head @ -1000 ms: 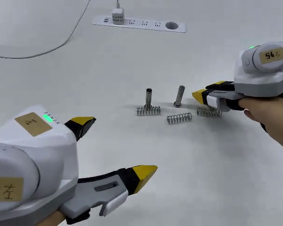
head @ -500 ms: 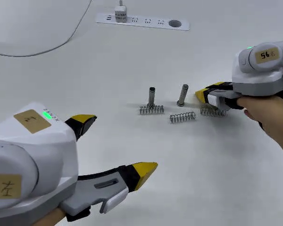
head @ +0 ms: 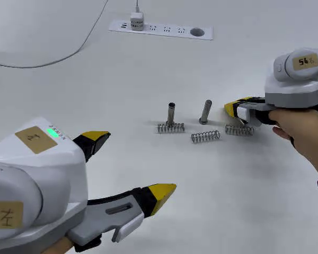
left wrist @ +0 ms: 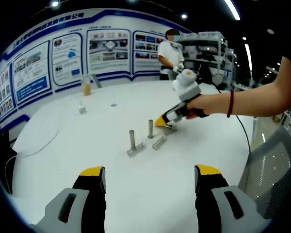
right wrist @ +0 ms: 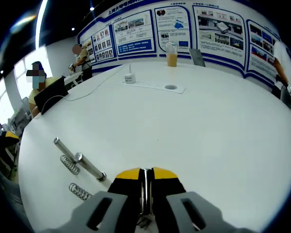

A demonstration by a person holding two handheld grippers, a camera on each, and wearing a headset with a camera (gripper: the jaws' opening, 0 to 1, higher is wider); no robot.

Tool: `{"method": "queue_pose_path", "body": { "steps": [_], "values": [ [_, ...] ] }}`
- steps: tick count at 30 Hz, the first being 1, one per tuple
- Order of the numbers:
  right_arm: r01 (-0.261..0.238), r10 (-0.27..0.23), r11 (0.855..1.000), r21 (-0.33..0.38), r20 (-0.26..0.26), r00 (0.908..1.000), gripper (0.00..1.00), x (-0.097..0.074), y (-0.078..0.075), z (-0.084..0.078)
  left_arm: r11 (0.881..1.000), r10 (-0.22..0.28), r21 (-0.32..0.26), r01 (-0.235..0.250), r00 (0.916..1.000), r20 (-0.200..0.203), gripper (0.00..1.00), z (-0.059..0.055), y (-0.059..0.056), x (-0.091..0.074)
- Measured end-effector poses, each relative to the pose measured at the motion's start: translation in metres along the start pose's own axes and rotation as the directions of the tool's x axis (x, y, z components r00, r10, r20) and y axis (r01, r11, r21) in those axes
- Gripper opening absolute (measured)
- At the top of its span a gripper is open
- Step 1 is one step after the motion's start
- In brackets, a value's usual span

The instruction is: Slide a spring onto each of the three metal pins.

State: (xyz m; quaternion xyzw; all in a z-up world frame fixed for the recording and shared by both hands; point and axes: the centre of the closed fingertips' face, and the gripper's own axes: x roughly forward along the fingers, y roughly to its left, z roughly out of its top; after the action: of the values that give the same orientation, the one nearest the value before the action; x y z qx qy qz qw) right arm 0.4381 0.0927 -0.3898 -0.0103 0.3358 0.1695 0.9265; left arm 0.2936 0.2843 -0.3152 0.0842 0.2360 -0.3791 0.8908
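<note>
On the white tabletop, head view: two short silver metal pins stand upright, left pin and right pin. Three silver coil springs lie flat near them. The left spring is at the left pin's foot, the middle spring just in front of the right pin, and the right spring is off to the right. A white power strip and grey cable sit at the far side. The right hand holds the right gripper low, yellow tips just above the right spring. The left gripper is in the foreground, jaws spread wide, empty. Vs 1 s ago: same layout of pins and springs, right gripper still at the right spring, left gripper as wide as before.

Left gripper view: blue-and-white display boards line the wall, and a person stands behind the table. Own jaws are wide apart over bare tabletop, w/ pins and springs well ahead.

Right gripper view: jaws closed together, w/ a thin silvery sliver in the gap; can't tell what it is. Both pins lie to the left, and a cup w/ orange drink stands far off.
</note>
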Motion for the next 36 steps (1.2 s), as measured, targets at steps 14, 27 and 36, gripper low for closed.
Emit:
{"method": "queue_pose_path", "body": {
  "steps": [14,27,36],
  "values": [
    [0.016,-0.016,1.000,-0.002,0.050,0.9986,0.08,-0.022,0.002,0.015,1.000,-0.010,0.017,0.010,0.9997,0.022,0.75,0.007,-0.005,-0.004],
    [0.030,-0.026,0.998,-0.049,0.069,0.9973,0.08,-0.043,0.006,0.016,0.999,-0.016,0.031,0.015,0.9990,0.042,0.74,0.012,-0.011,-0.009],
    [0.036,-0.031,0.995,-0.092,0.050,0.9983,0.08,-0.056,0.007,0.008,0.999,-0.008,0.042,0.006,0.9986,0.053,0.74,0.015,-0.011,-0.012]
  ]
}}
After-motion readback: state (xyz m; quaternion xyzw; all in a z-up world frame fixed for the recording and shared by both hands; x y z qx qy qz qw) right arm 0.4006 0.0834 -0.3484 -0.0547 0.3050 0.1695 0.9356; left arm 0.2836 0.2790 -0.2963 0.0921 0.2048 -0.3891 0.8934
